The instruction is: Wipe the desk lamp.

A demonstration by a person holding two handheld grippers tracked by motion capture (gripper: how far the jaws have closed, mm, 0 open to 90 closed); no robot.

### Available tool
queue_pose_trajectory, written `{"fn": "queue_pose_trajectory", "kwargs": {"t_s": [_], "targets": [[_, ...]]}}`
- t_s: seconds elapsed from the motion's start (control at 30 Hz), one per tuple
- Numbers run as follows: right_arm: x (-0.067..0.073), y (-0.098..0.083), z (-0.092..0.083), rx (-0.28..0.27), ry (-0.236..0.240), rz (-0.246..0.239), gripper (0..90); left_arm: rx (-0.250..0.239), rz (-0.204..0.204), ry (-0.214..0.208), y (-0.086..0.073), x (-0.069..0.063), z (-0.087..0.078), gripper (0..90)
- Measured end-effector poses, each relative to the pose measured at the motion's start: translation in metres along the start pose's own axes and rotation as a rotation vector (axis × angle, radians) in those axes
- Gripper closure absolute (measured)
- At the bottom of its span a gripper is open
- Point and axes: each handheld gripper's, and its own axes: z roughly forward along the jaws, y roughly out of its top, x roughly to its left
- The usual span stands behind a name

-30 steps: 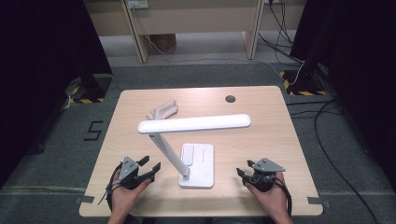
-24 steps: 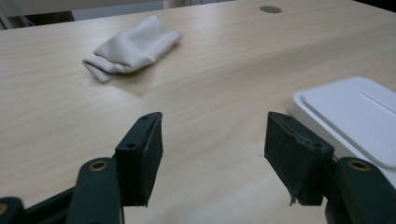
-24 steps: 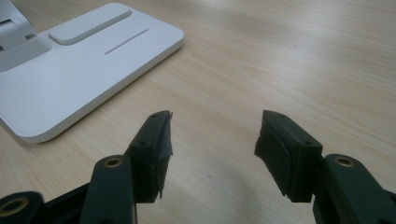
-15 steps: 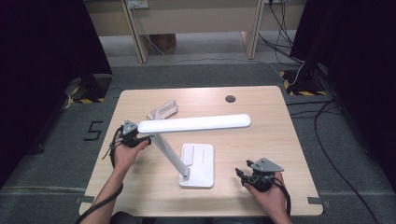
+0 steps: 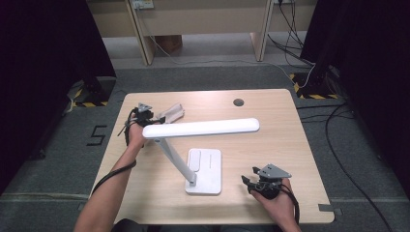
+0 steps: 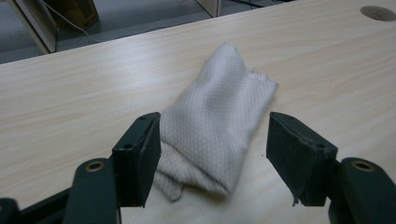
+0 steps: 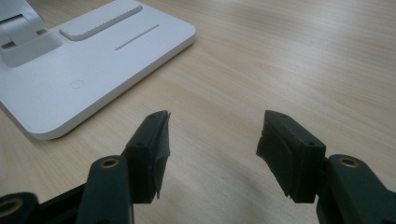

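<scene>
A crumpled whitish cloth (image 5: 172, 113) lies at the table's far left, behind the head of a white desk lamp (image 5: 202, 128). My left gripper (image 5: 154, 116) has reached it, and its jaws have just been opening. In the left gripper view the cloth (image 6: 219, 116) lies between the open jaws of the left gripper (image 6: 214, 140), and the pads do not press on it. My right gripper (image 5: 248, 182) rests open and empty near the front edge, right of the lamp's base (image 5: 205, 170). The right gripper (image 7: 212, 140) faces bare wood beside the lamp base (image 7: 84, 65).
The lamp's long head stretches across the middle of the wooden table (image 5: 275, 116) on a slanted arm. A round cable hole (image 5: 238, 102) sits near the far edge. Cables and dark curtains surround the table on the grey floor.
My left hand has travelled from the front left edge to the far left, up to the cloth. The right hand has kept still.
</scene>
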Motion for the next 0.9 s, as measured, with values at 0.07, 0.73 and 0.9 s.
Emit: {"fn": "queue_pose_trajectory", "kwargs": {"t_s": [0.07,0.73,0.9], "targets": [[0.0,0.0,0.0,-0.003,0.003,0.004,42.5,0.006,-0.001,0.002,0.002,0.001,0.007,35.2],[0.0,0.001,0.0,-0.005,0.012,0.005,42.7,0.105,0.042,-0.001,-0.008,0.0,0.044,35.9],[0.001,0.0,0.001,-0.001,0.017,0.0,42.8,0.106,0.068,-0.004,-0.009,0.0,0.046,37.9]]}}
